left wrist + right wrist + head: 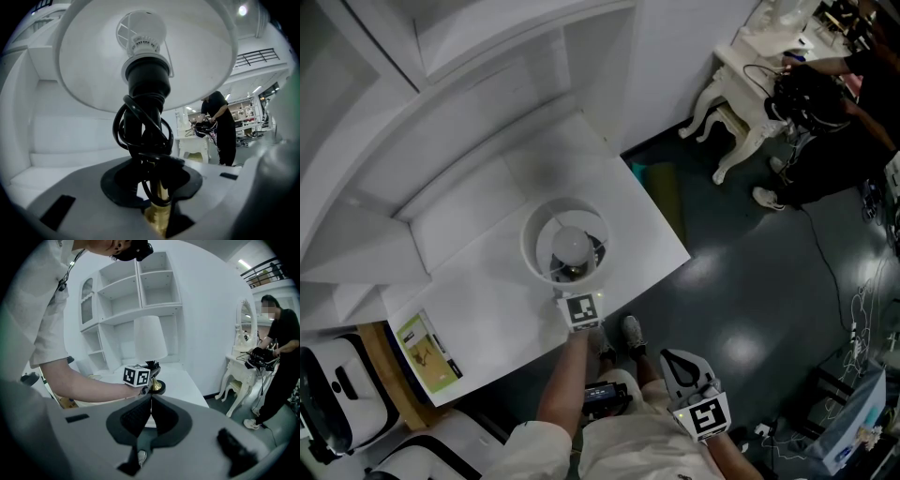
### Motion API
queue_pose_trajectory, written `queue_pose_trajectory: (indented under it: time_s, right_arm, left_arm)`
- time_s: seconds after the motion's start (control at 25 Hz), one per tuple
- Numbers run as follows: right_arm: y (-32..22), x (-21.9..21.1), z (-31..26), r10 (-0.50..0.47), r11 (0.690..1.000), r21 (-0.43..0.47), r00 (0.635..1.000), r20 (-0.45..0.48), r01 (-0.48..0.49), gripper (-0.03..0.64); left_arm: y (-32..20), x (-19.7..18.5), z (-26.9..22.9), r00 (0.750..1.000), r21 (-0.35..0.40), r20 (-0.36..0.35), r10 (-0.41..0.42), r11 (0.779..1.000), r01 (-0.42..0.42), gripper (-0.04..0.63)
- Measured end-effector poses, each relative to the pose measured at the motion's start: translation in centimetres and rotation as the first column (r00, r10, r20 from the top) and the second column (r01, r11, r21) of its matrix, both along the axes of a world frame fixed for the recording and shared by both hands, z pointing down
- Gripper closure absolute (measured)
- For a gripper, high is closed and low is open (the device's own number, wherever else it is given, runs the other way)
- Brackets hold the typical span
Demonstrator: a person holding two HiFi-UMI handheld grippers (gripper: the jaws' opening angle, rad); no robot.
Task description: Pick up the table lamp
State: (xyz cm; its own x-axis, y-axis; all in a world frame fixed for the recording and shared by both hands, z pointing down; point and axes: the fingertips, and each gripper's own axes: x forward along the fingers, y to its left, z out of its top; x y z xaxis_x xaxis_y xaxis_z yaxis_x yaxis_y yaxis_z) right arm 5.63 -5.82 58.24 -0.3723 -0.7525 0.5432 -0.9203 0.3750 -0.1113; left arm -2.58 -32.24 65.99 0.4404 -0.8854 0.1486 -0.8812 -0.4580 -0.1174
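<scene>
L gripper (158, 212) clamped the table lamp (570, 246) by its brass stem (156, 224), at 6 o'clock under the shade (93, 61). Cord (140, 126) coils hid the upper stem. R gripper (151, 414) sat closed, empty.

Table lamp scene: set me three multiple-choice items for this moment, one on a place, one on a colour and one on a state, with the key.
1. Where does the table lamp stand?
A. on a chair
B. on the white table
C. on a windowsill

2. What colour is the stem between the left claw's jaws?
A. red
B. blue
C. brass

3. How is the right claw?
A. shut and empty
B. shut on the table lamp
C. open wide

Key:
1 B: the head view shows it on the tabletop, near the front edge.
2 C: the left gripper view shows a brass stem gripped below the wound black cord.
3 A: its jaws meet with nothing between them, and it is held back from the lamp.
</scene>
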Motion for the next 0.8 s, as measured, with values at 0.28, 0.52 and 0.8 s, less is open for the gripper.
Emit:
queue_pose_trajectory:
  time_s: [0.28, 0.52, 0.8]
  right_arm:
    - [-0.3, 0.4, -0.2, 0.014, 1.0, 0.006, 1.0, 0.009, -0.014, 0.604]
    - [-1.2, 0.4, -0.8, 0.007, 1.0, 0.03, 1.0, 0.011, -0.007, 0.604]
    - [-2.5, 0.8, -2.6, 0.005, 0.996, 0.086, 1.0, 0.03, -0.007, 0.604]
  left_arm:
    - [0.8, 1.5, -0.9, 0.998, 0.02, 0.028, 0.057, 0.998, -0.057, 0.477]
    - [0.8, 1.3, -2.6, 0.998, -0.043, -0.049, 0.032, 0.998, -0.034, 0.477]
    - [2.1, 1.0, -6.1, 0.998, -0.048, -0.029, 0.061, 0.997, -0.063, 0.477]
